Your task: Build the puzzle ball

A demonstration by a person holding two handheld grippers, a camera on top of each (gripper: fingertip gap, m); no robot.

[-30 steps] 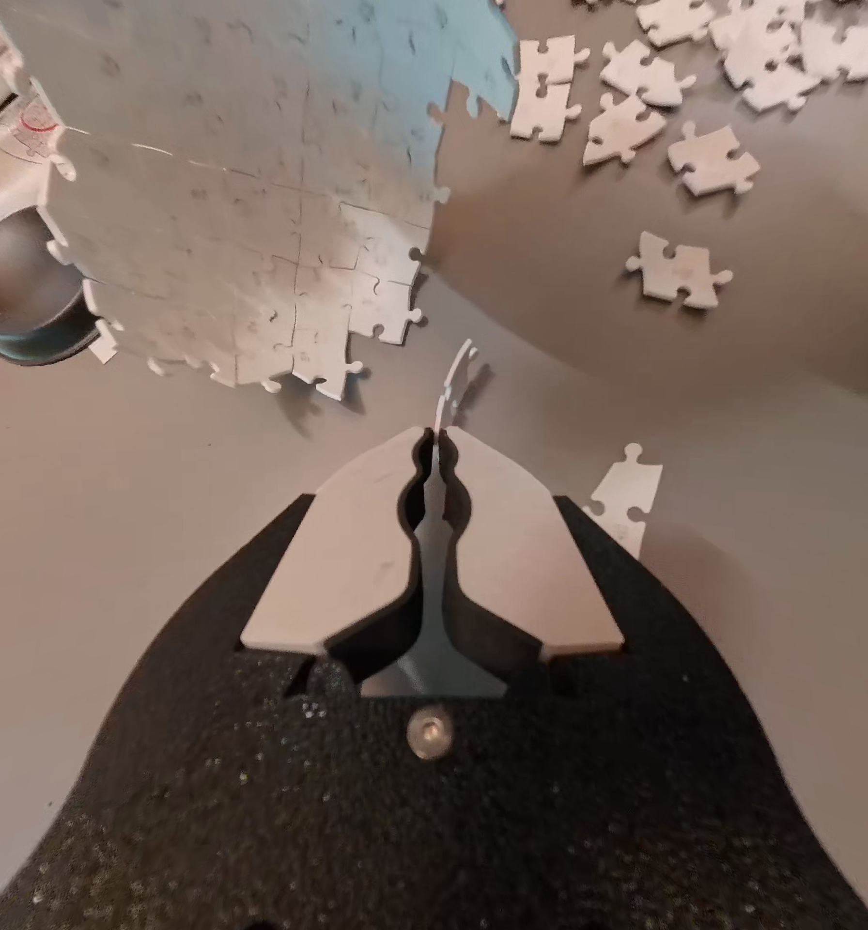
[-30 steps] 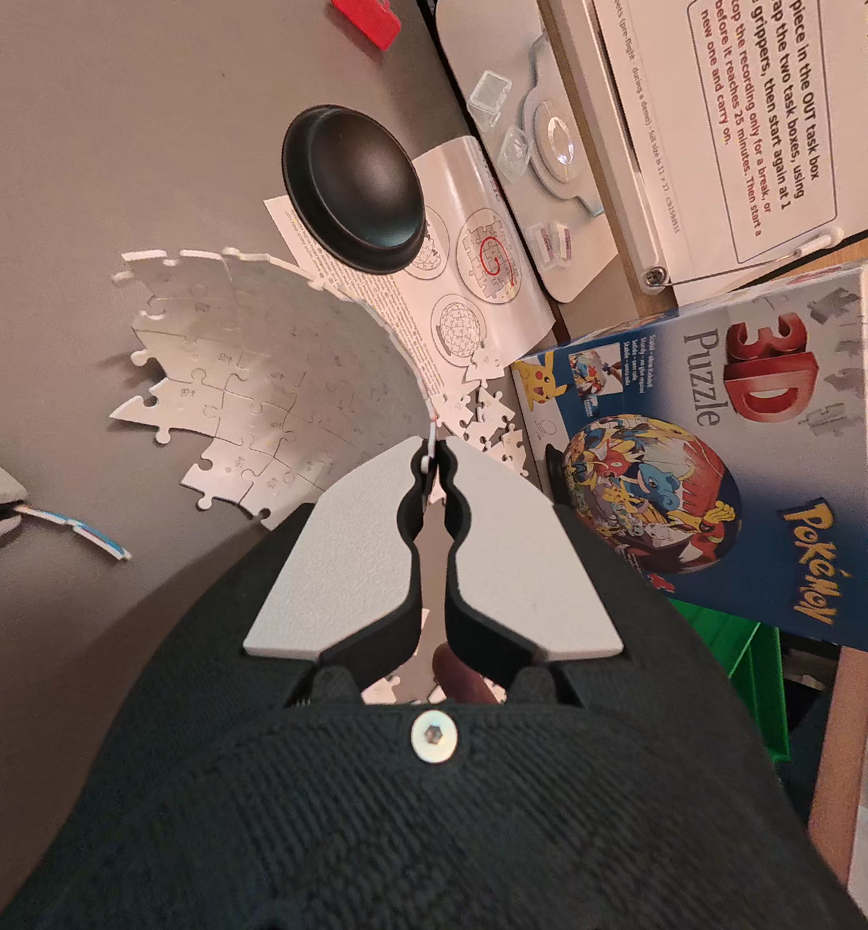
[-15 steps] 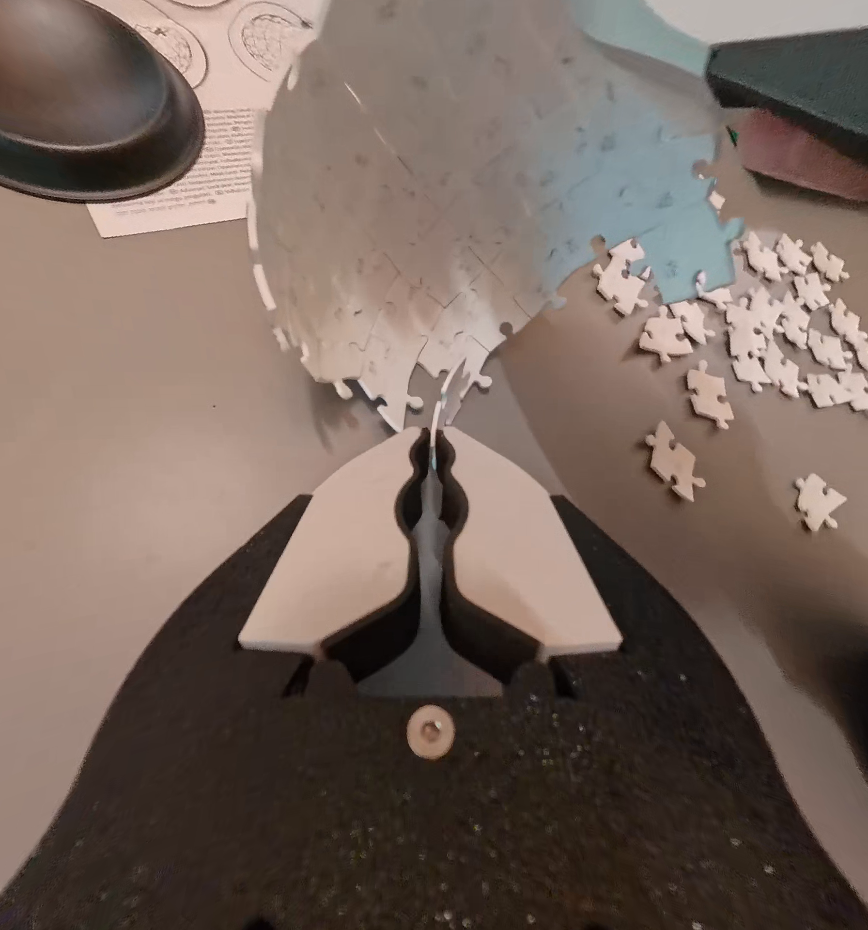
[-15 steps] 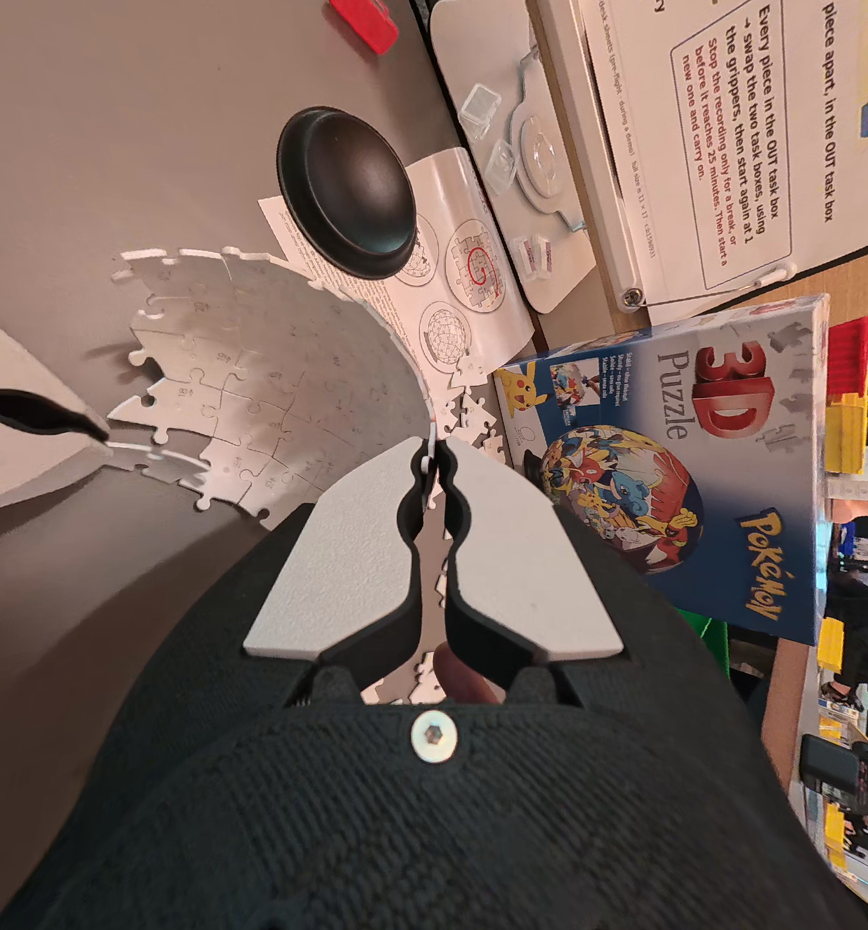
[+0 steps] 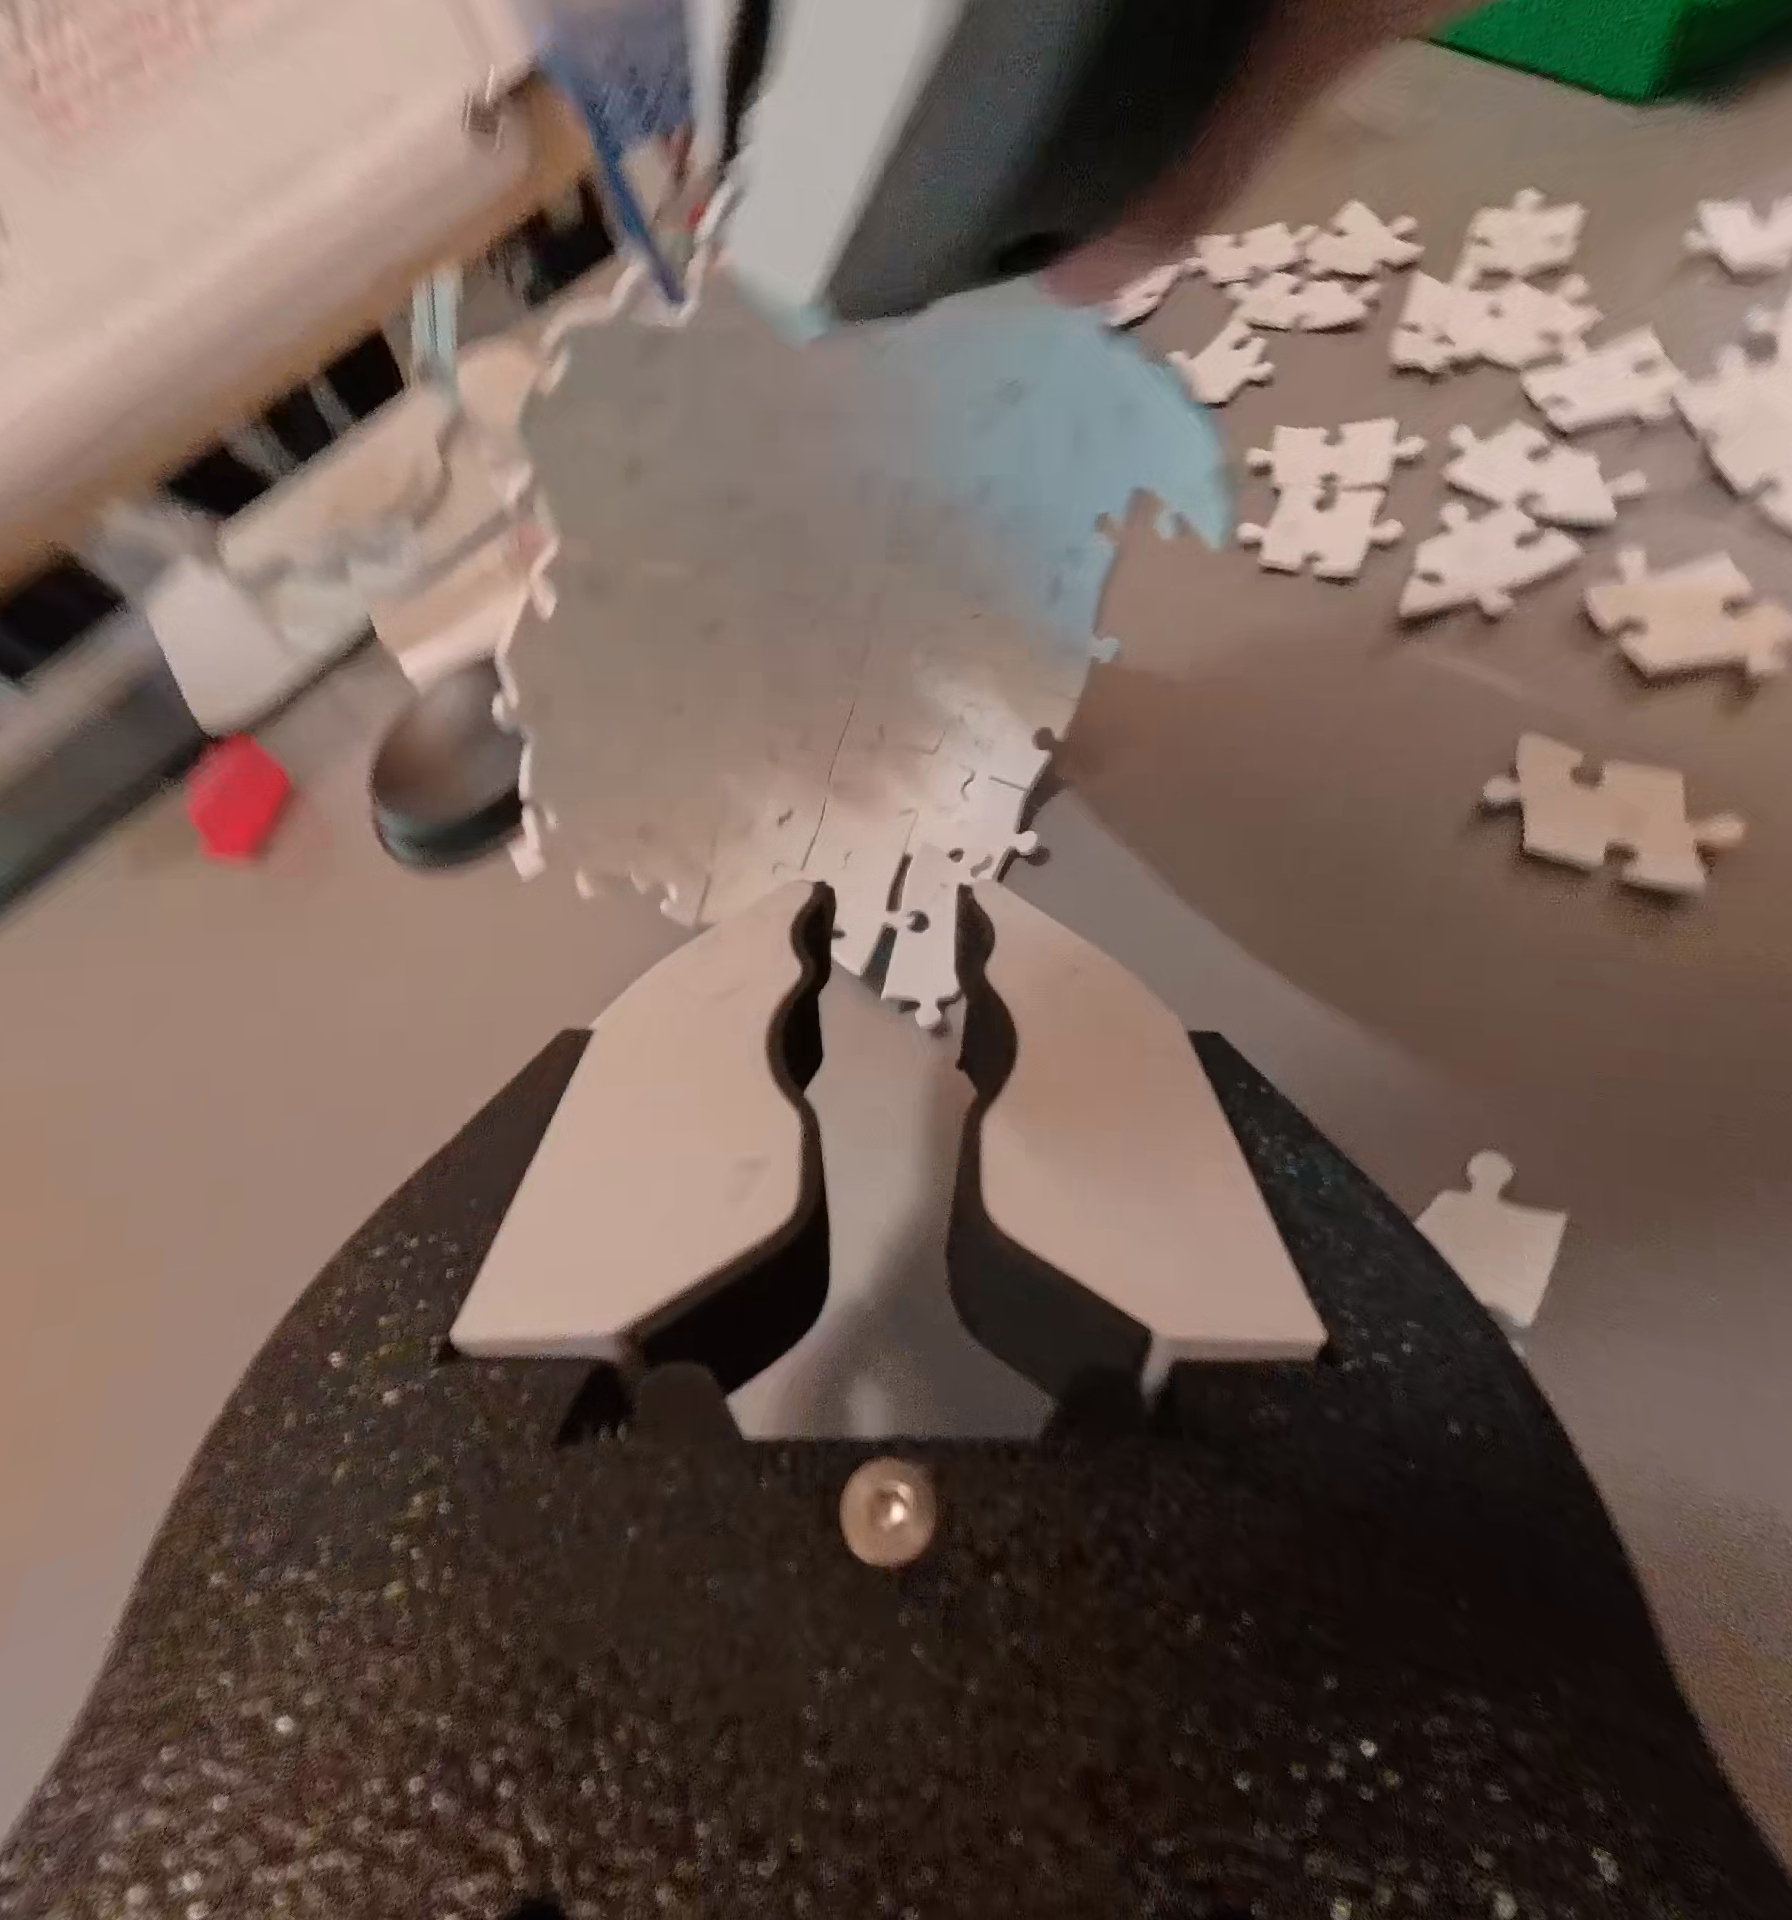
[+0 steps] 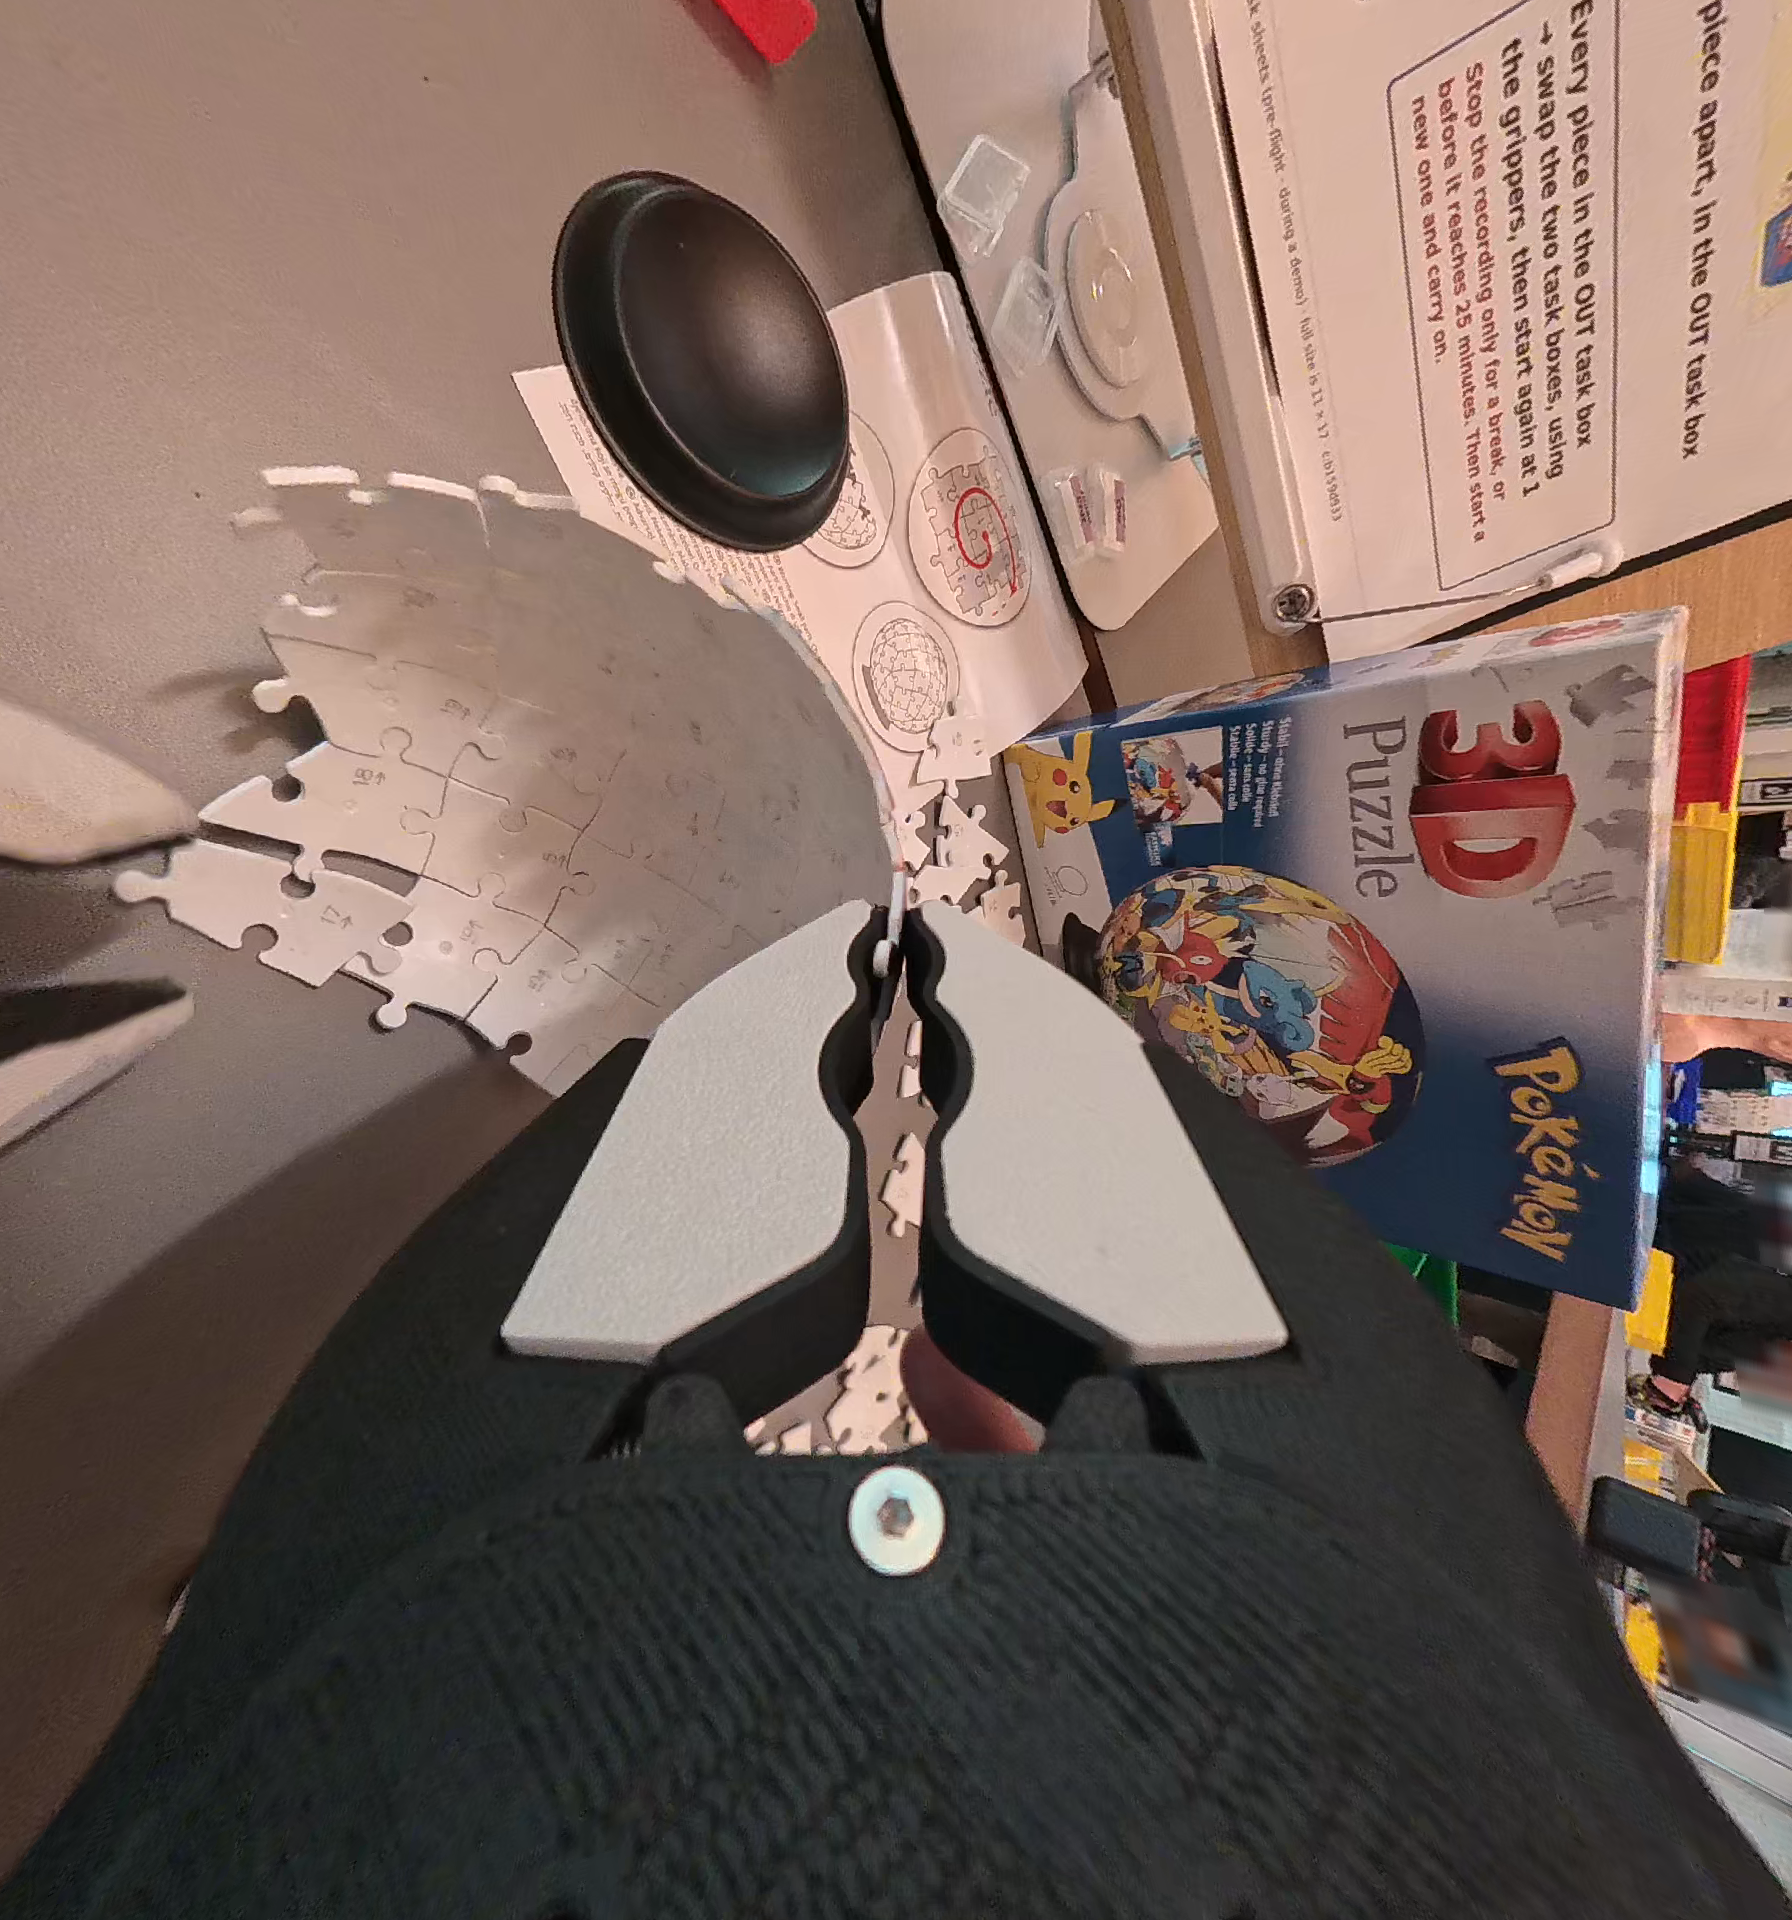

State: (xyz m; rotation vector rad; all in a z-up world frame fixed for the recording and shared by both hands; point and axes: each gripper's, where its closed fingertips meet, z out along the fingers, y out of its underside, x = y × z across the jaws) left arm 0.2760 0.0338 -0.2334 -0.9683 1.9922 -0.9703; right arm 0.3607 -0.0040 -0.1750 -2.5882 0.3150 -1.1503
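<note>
The curved white puzzle shell [image 5: 798,603] hangs just above the grey table, its inner side facing me. My right gripper [image 6: 900,920] is shut on the shell's rim; the shell also shows in the right wrist view [image 6: 580,769]. My left gripper [image 5: 894,914] is open, its fingers on either side of a puzzle piece [image 5: 923,961] that sits at the shell's lower edge. In the right wrist view the left gripper [image 6: 180,909] comes in from the left edge, jaws apart around that edge piece [image 6: 248,909]. The left wrist view is motion-blurred.
Several loose white pieces [image 5: 1557,488] lie on the table to the right, one piece [image 5: 1489,1236] beside my left gripper. A black dome stand [image 6: 705,364] rests on an instruction sheet [image 6: 933,540]. The puzzle box [image 6: 1391,935] stands beyond. A red block [image 5: 243,800] lies left. The grippers' ends are close to 11 cm from one another. The puzzle piece [image 5: 923,961] lies around 4 cm away from my left fingertips. Look for it in the right wrist view [image 6: 229,887] too.
My left gripper brought the held piece up to the shell's lower edge and opened. The piece now sits on the shell. The right gripper keeps its hold on the rim.
</note>
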